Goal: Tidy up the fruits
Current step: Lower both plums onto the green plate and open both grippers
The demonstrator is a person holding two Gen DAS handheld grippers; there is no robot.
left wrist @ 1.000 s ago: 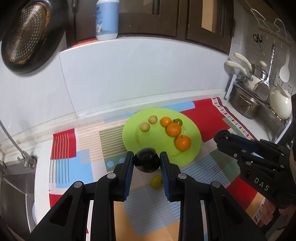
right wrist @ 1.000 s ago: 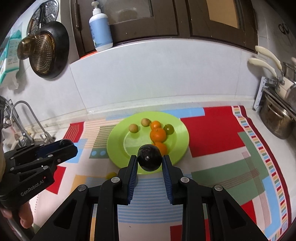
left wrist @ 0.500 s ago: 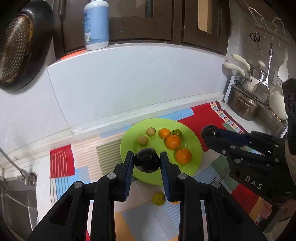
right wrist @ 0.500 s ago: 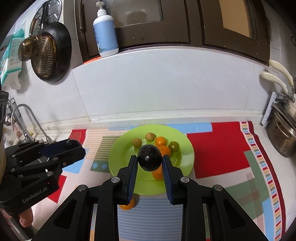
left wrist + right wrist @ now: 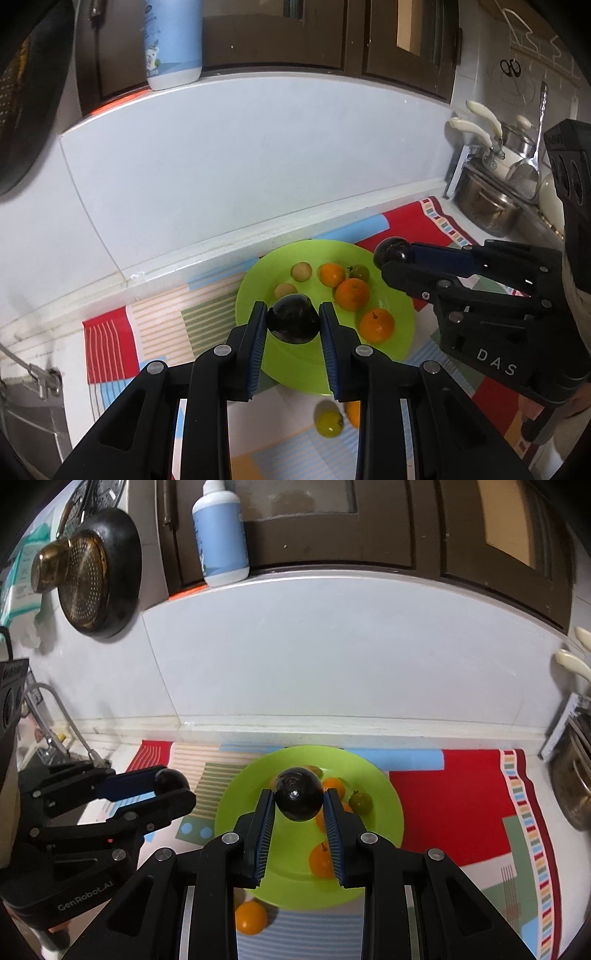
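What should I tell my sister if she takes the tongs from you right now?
Left tongs: shut on a dark plum, over the green plate.
Right tongs: shut on another dark plum, also over the plate.
Done: three oranges and three small fruits lie on the plate.
Left: set both plums down, then fetch the yellow fruit and the orange one beside it from the mat.

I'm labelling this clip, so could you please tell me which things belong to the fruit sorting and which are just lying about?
Job: round lime-green plate; oranges; two dark round fruits in the jaws; loose yellow fruit.
Lying about: blue-and-white bottle; steel pot; black pan.
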